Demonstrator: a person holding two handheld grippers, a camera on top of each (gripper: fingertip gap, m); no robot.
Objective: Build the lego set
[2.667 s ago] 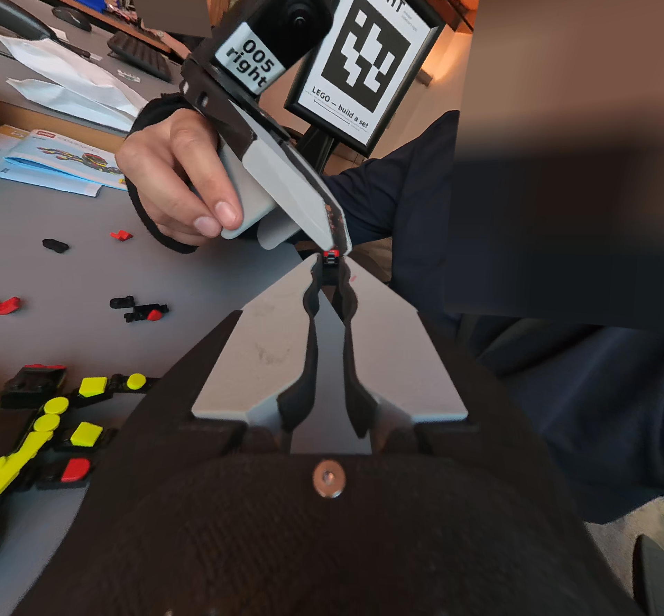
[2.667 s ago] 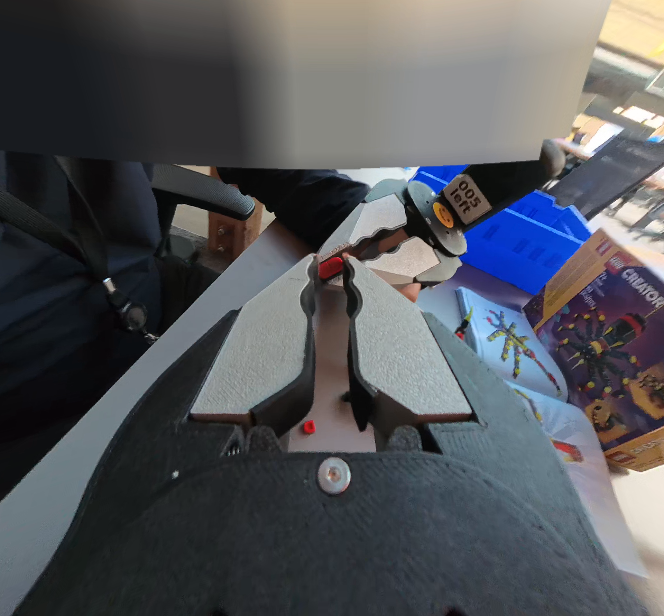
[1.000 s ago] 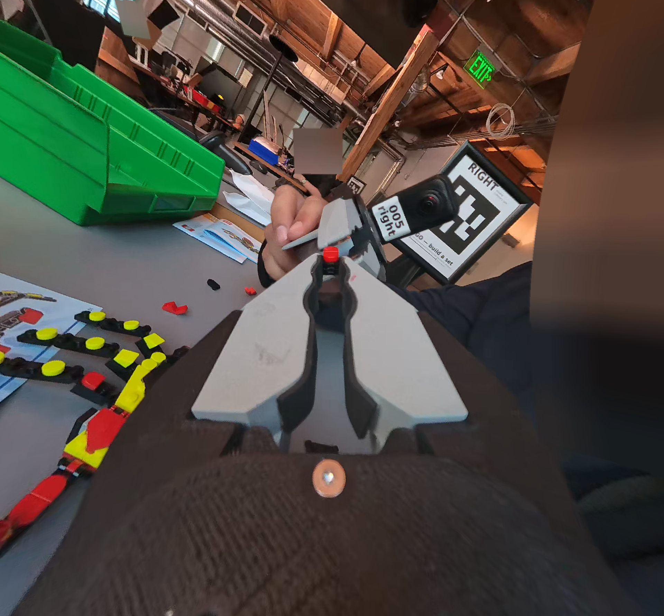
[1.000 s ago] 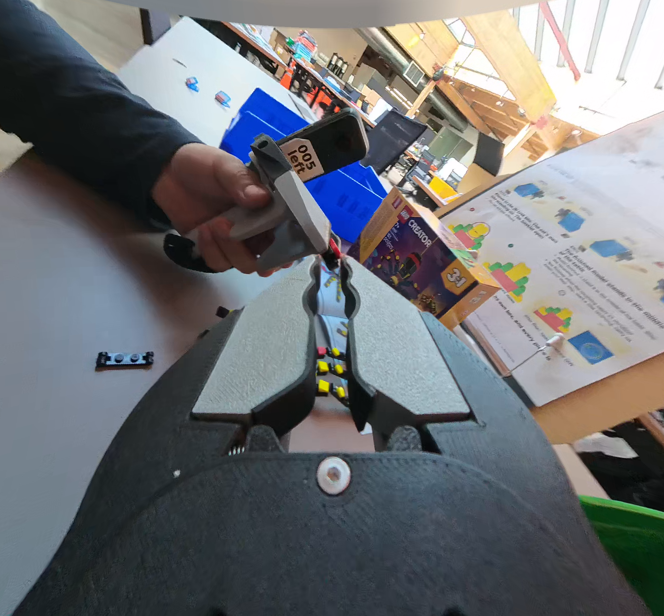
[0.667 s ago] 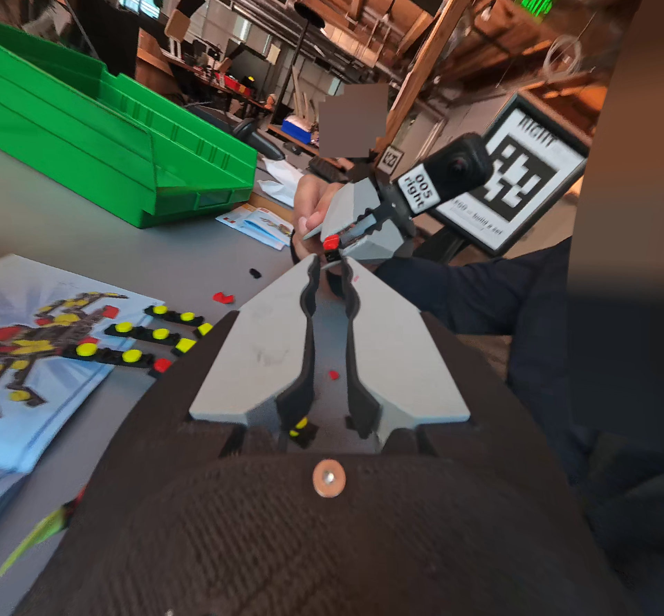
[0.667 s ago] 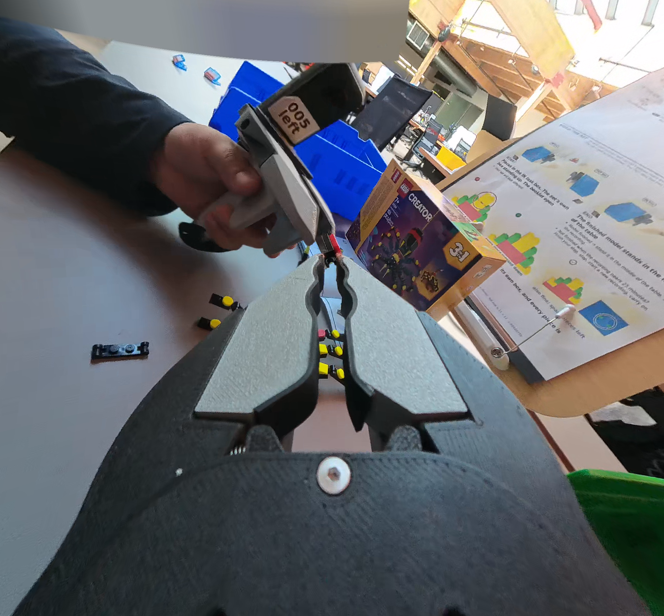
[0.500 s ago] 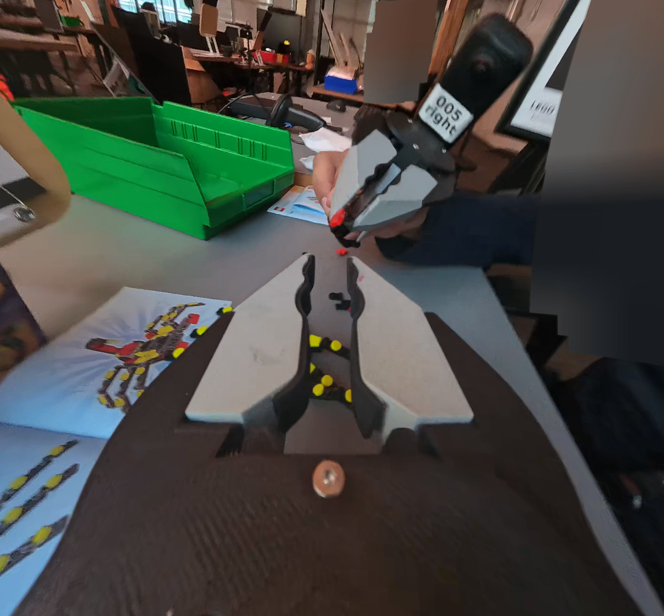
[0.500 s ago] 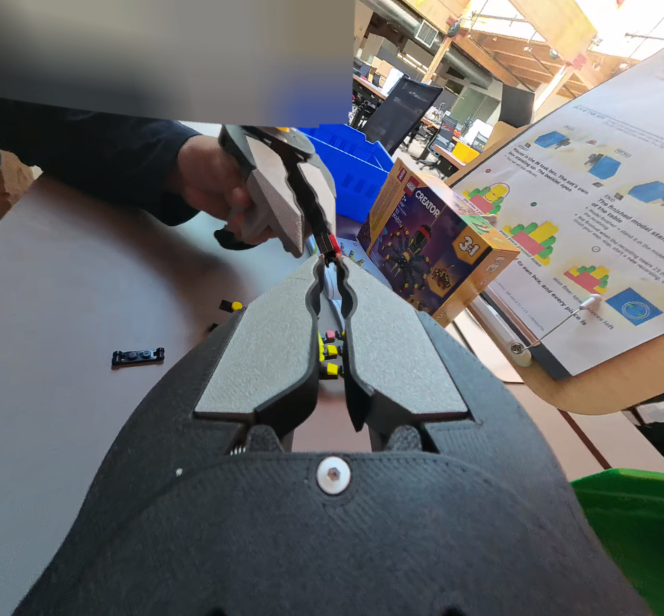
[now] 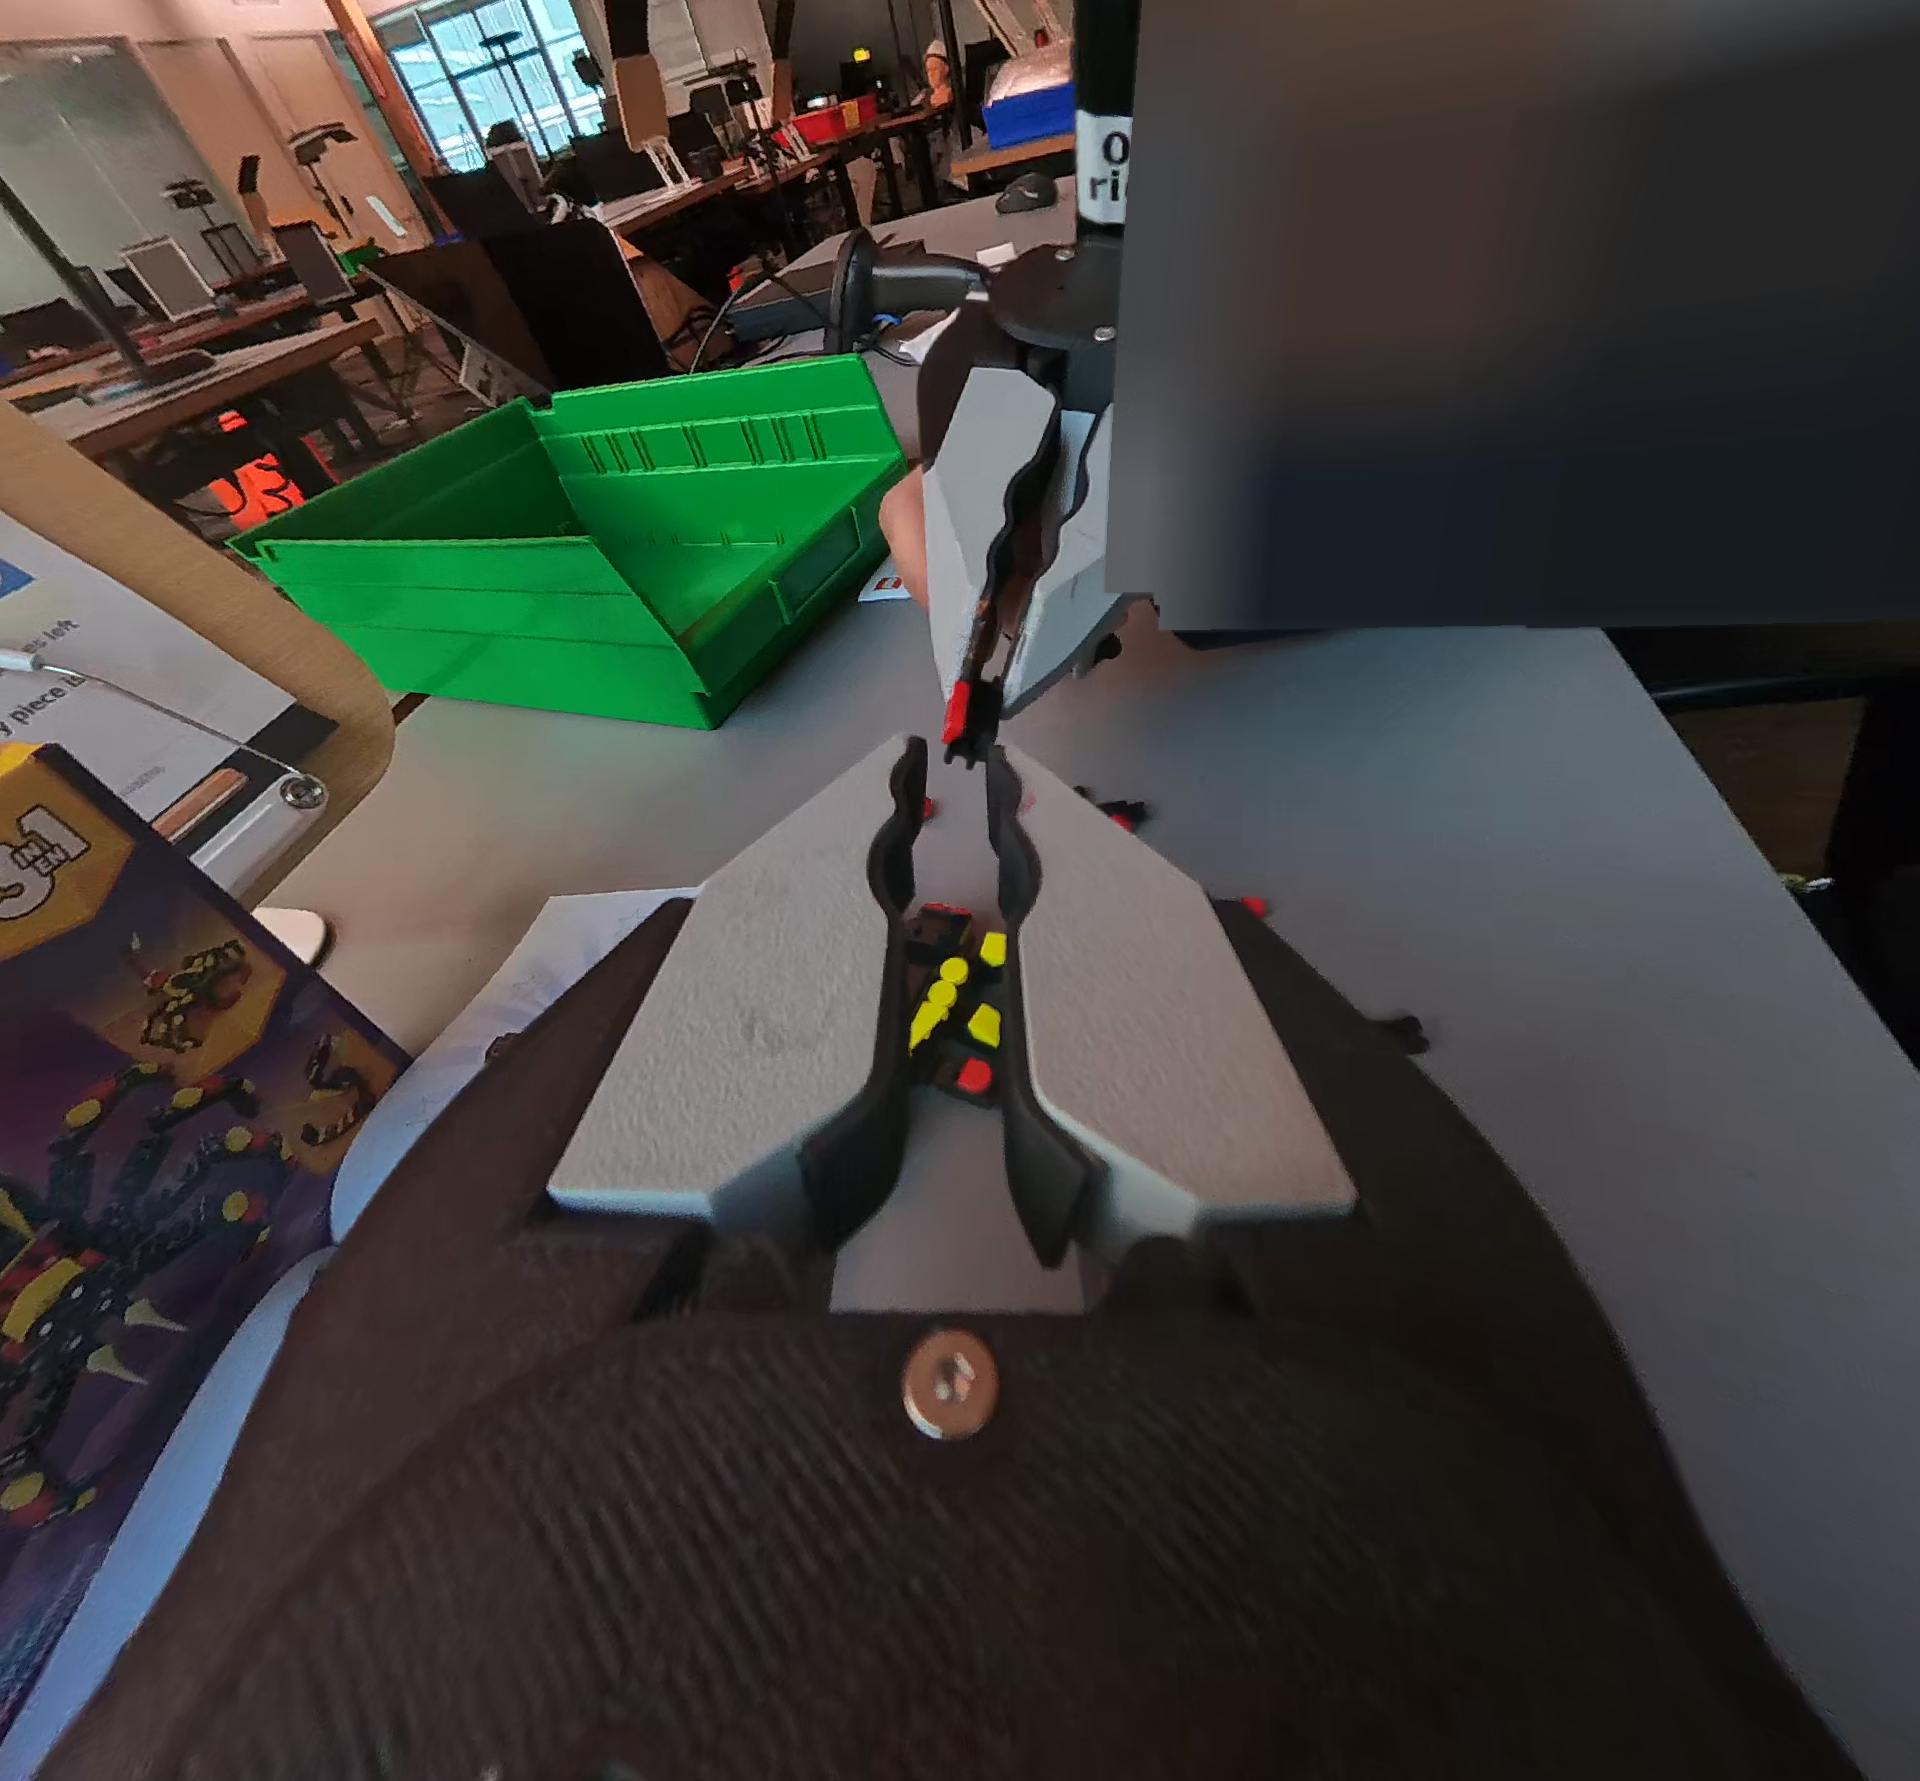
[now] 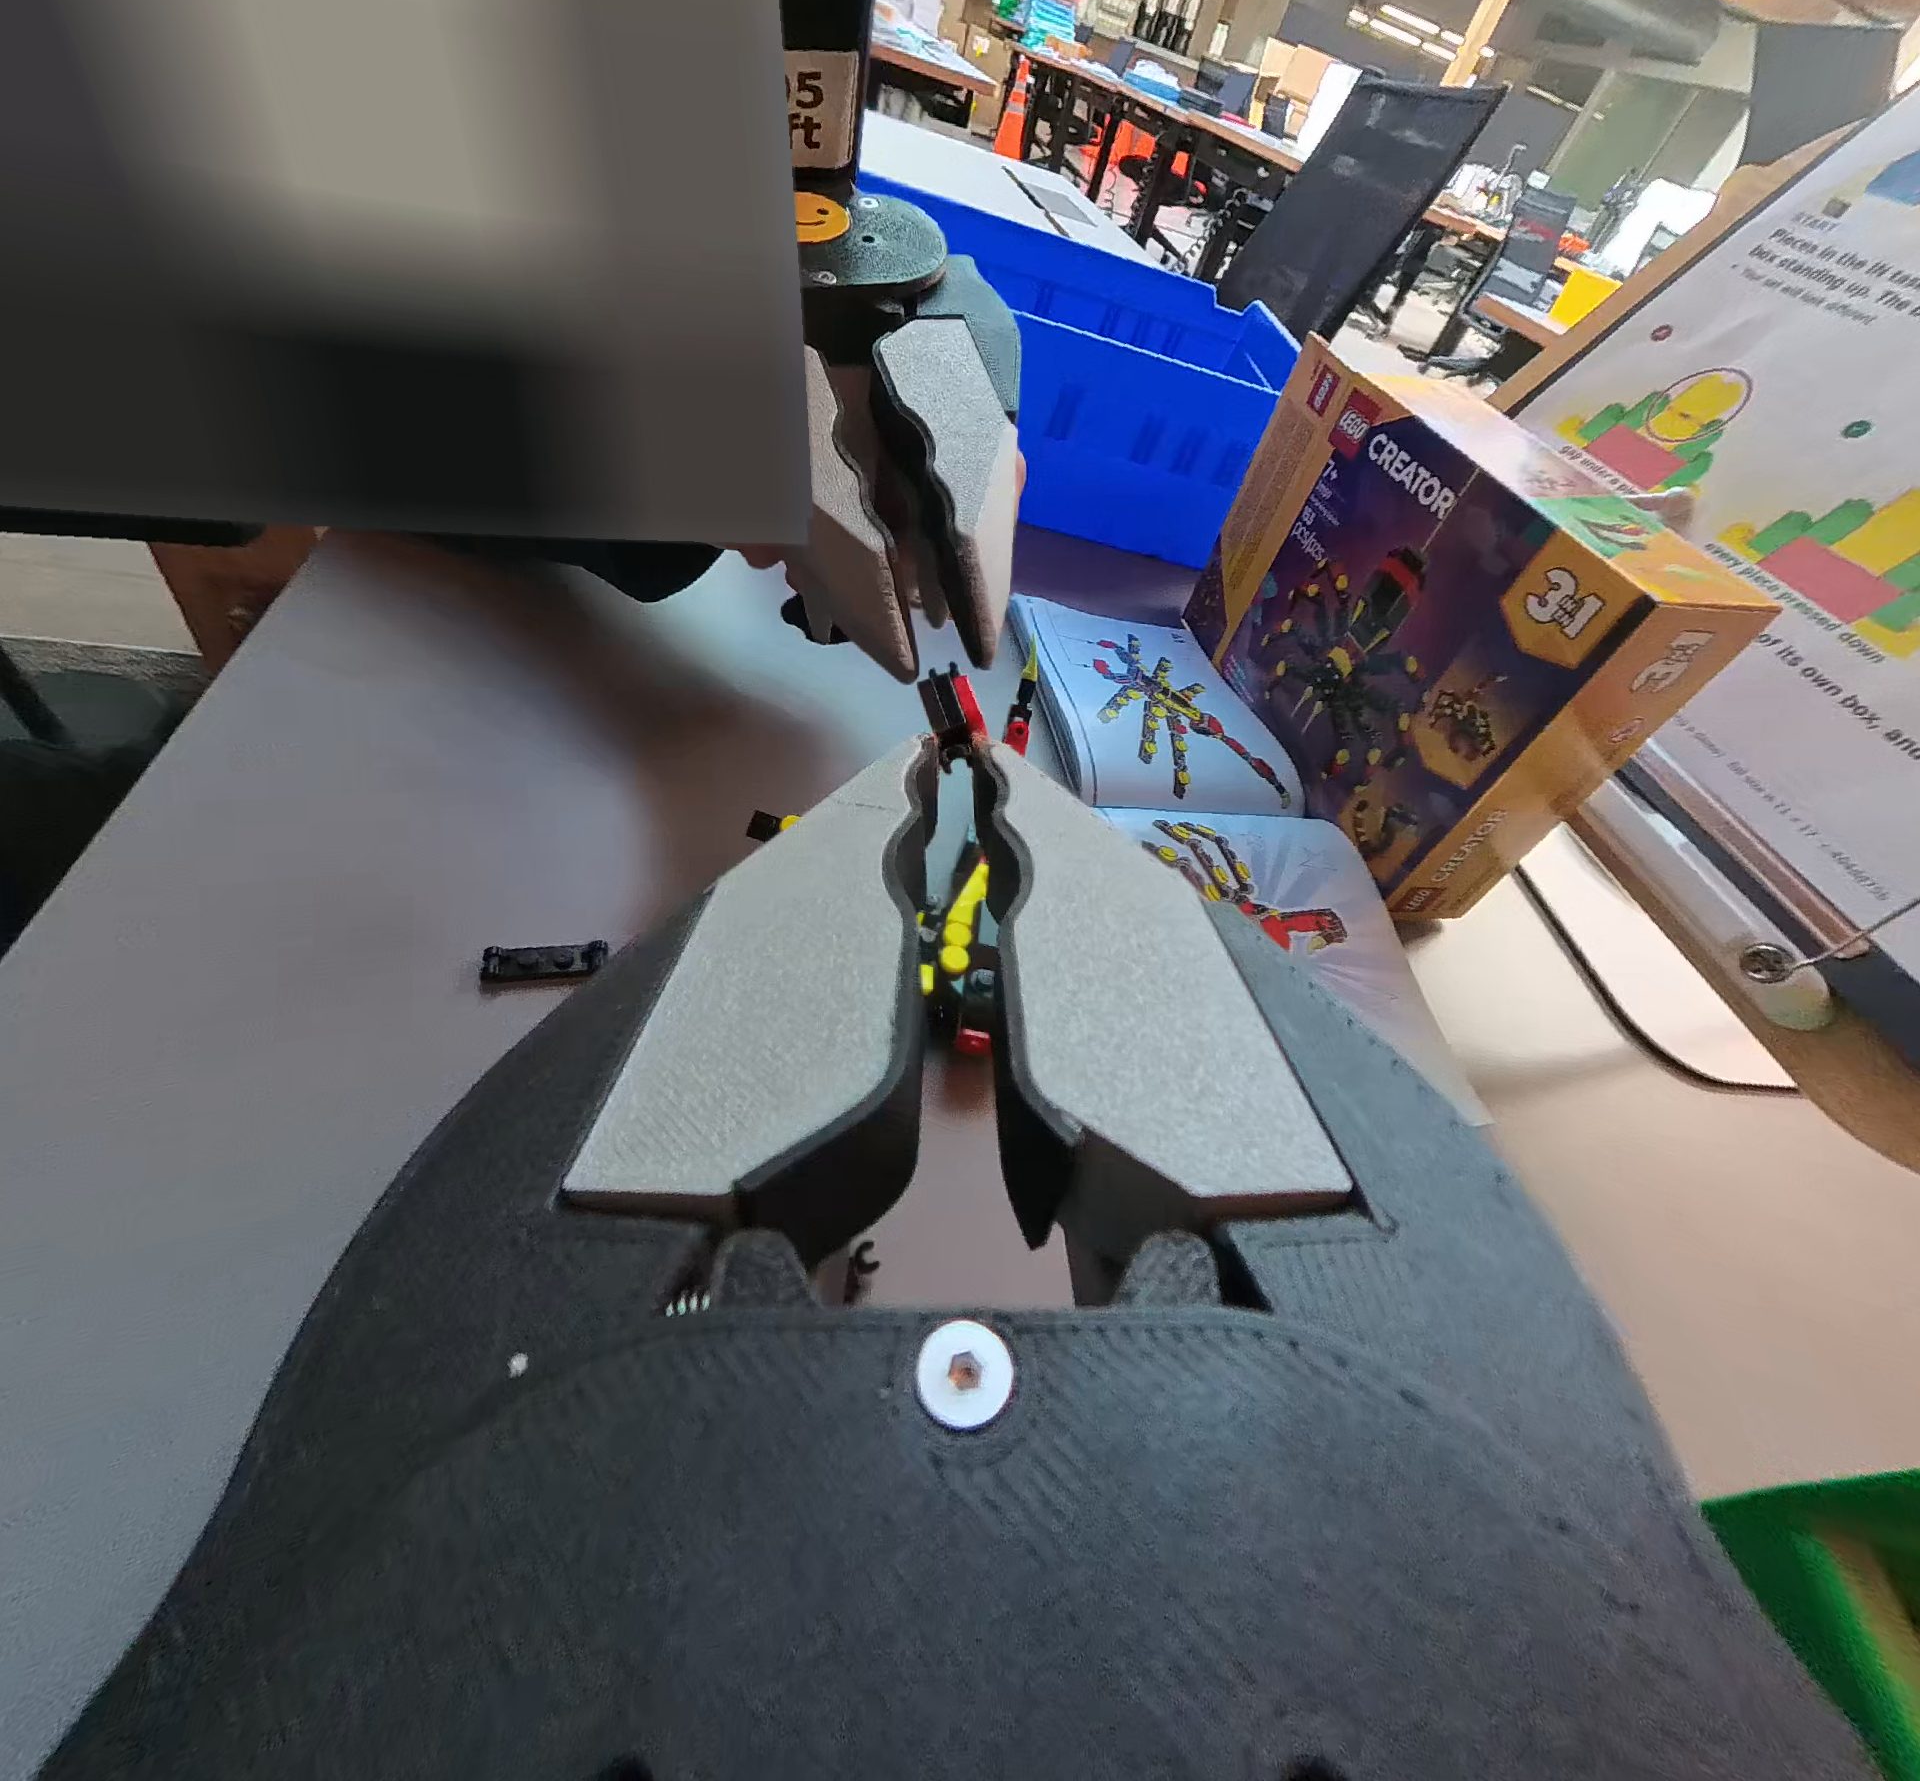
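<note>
Right hand-held gripper (image 10: 954, 763) clamped the red-and-black LEGO piece (image 10: 953, 705) above the surface (image 10: 260, 848), mid-width, clear air around. Left hand-held gripper (image 9: 948, 763), which pinched it earlier, had let go, fingers parted.

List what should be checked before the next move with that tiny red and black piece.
1. Grip on the small piece: ok. The right gripper pinches it at its very tips.
2. Left gripper free: ok. Its fingers are apart with nothing between them, close to the piece.
3. Half-built model at hand: ok. It lies on the table right below both grippers.
4. Instruction booklet visible: ok. It lies open beside the box.
5. Piece turned the right way for pressing on: cannot tell, it is too small to make out.
</note>
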